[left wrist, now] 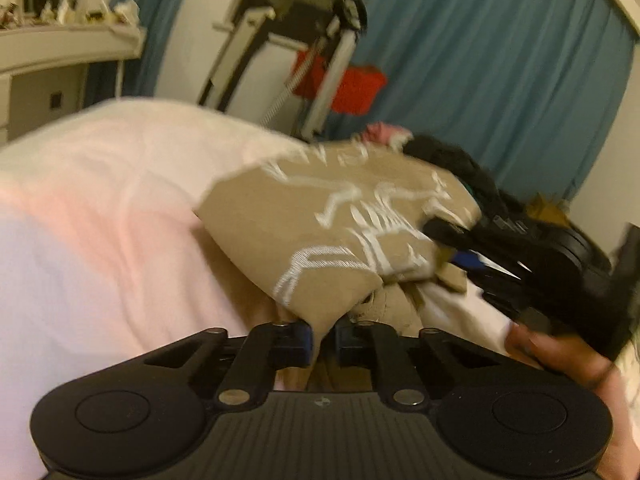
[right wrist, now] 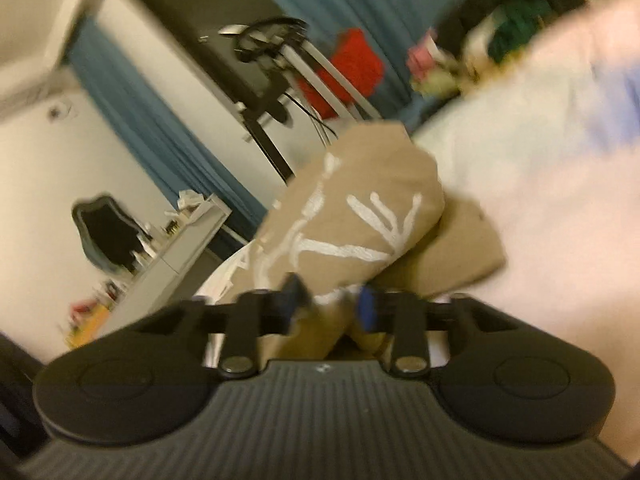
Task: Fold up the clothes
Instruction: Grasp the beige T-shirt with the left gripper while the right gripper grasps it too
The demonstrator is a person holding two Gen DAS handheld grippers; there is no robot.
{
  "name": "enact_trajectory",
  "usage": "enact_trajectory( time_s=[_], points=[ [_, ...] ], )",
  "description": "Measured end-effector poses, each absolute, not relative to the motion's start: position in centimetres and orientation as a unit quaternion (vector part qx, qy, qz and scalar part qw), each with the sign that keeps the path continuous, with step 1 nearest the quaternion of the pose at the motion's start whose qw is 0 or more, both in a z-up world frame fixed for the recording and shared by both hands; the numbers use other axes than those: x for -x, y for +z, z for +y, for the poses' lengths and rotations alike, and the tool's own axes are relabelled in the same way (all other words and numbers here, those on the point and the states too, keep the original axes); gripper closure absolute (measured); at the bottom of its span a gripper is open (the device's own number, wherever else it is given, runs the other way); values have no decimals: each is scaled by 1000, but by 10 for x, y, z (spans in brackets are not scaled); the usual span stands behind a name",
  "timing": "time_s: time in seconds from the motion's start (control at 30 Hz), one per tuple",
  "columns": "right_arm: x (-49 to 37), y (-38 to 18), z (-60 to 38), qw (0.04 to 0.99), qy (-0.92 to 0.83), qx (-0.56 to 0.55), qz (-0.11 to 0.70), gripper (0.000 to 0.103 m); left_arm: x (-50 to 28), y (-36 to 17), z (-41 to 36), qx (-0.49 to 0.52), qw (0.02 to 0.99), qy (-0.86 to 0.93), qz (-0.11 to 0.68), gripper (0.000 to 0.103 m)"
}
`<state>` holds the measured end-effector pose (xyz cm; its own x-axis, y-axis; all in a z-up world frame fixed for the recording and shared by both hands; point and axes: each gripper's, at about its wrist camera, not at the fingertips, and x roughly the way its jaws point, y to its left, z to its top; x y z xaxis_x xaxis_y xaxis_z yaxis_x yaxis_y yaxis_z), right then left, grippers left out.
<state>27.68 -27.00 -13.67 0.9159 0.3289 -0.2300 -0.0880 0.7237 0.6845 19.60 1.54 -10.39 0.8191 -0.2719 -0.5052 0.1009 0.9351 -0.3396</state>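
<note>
A tan shirt with a white skeleton print [left wrist: 332, 232] hangs bunched over the pale pink bed sheet [left wrist: 100, 208]. My left gripper [left wrist: 323, 338] is shut on a corner of the shirt at the bottom of the left wrist view. My right gripper [right wrist: 330, 306] is shut on another part of the same shirt [right wrist: 352, 216], which is lifted and blurred by motion. In the left wrist view the right gripper [left wrist: 448, 240] shows at the right, its fingers buried in the shirt's edge, with a hand behind it.
The bed sheet [right wrist: 540, 200] fills the right of the right wrist view. A pile of dark and coloured clothes [left wrist: 460, 160] lies at the bed's far side. Blue curtains [left wrist: 500, 60], a metal stand with a red item [left wrist: 352, 84] and a white shelf [left wrist: 60, 44] stand behind.
</note>
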Motion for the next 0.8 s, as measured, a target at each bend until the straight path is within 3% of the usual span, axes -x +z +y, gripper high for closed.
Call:
enact_trajectory(
  time_s=[0.1,0.43,0.6,0.8],
  points=[
    [-256,-111,-270,923,123,-337,138,91,-182,-84,25,149,956,-84,238,96],
    [-137,1,-254,956,171,-237,23,93,-55,16,62,160,980,-106,52,96],
    [-68,42,-241,964,182,-192,-8,92,-36,18,60,153,978,-122,78,96],
    [-65,25,-256,957,175,-210,96,90,-15,20,58,144,973,-141,111,96]
  ],
)
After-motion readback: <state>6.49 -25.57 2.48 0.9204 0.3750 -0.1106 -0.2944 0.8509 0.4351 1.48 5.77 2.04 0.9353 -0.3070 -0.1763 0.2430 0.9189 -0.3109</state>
